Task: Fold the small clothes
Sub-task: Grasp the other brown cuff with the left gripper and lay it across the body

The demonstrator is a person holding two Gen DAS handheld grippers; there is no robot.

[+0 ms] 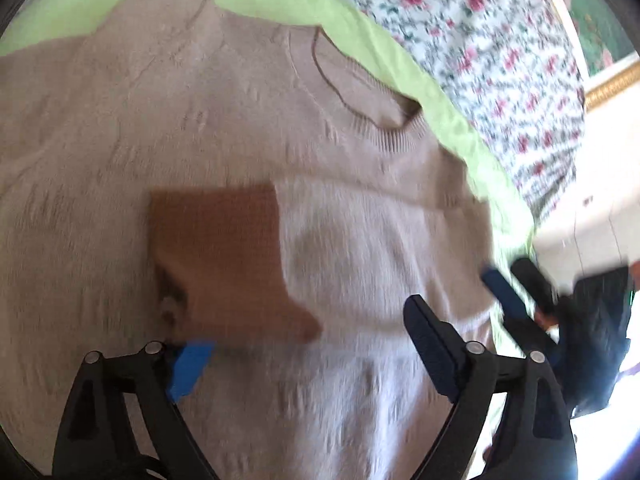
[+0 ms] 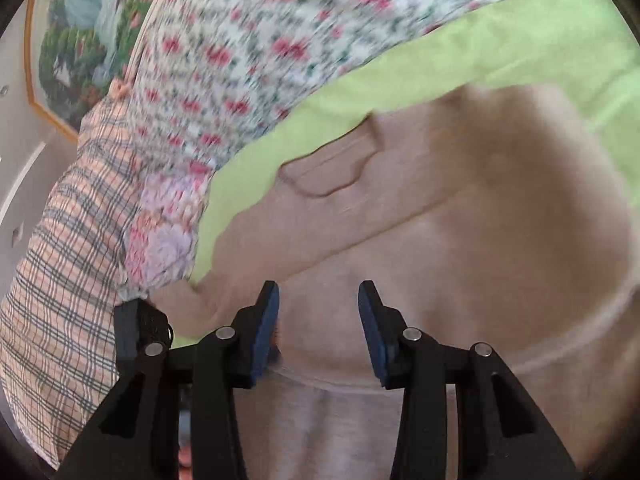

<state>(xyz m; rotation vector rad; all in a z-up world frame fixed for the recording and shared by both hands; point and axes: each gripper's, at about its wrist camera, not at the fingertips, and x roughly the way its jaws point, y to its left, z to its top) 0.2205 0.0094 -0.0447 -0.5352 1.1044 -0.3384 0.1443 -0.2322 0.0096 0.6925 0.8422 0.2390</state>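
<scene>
Both grippers, left point(image 1: 308, 344) and right point(image 2: 318, 328), hover with fingers spread, pinching nothing, just above the beige sweater point(image 1: 248, 128).

Left gripper point(image 1: 308, 344): matte black plastic frame with angular cut-out arms, round silver pivot pins, and fingers point(image 1: 430, 344) faced with blue pads. Right gripper point(image 2: 318, 328) was built alike, black linkages, four silver pins, dark blue pads on flat fingers point(image 2: 266, 328). Both views were blurred, finer markings unreadable.
</scene>
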